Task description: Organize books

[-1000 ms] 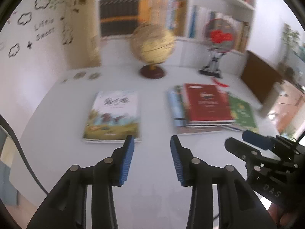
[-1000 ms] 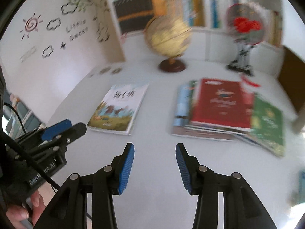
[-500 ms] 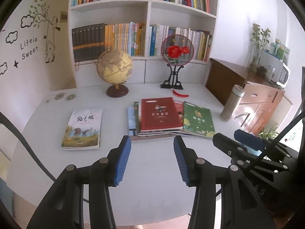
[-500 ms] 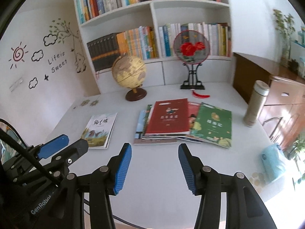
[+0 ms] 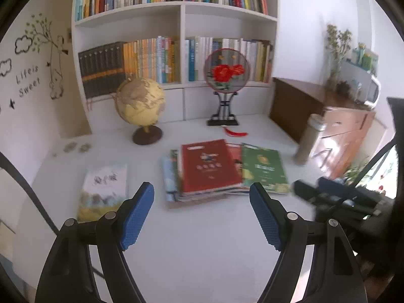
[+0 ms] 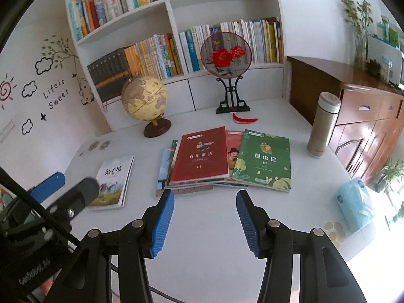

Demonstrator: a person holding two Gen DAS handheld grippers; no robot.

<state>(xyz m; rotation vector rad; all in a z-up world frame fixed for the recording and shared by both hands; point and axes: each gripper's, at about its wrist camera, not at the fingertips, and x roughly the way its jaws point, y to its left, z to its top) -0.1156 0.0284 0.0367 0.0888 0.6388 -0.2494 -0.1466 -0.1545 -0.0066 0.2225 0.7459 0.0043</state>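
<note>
A loose pile of books lies mid-table, a red book (image 6: pixel 199 156) on top and a green book (image 6: pixel 263 160) fanned out to its right. One white book with a painted cover (image 6: pixel 113 181) lies alone to the left. In the left wrist view the red book (image 5: pixel 209 166), green book (image 5: pixel 263 168) and white book (image 5: pixel 103 192) show the same layout. My left gripper (image 5: pixel 202 202) hangs above the table's near side, its jaws opening with nothing between them. My right gripper (image 6: pixel 205 208) stands open and empty, short of the pile.
A globe (image 6: pixel 144 101) and a round fan on a black stand (image 6: pixel 226 54) stand at the back, before a full white bookshelf (image 6: pixel 176 25). A tan flask (image 6: pixel 322 126) stands at the right; a blue tissue pack (image 6: pixel 353 204) lies near the front right edge. A wooden cabinet (image 6: pixel 366 116) flanks the table.
Both grippers have pulled back and risen, so the books look smaller and the shelf has come into view. The left jaws have spread much wider; the right jaws have barely widened.
</note>
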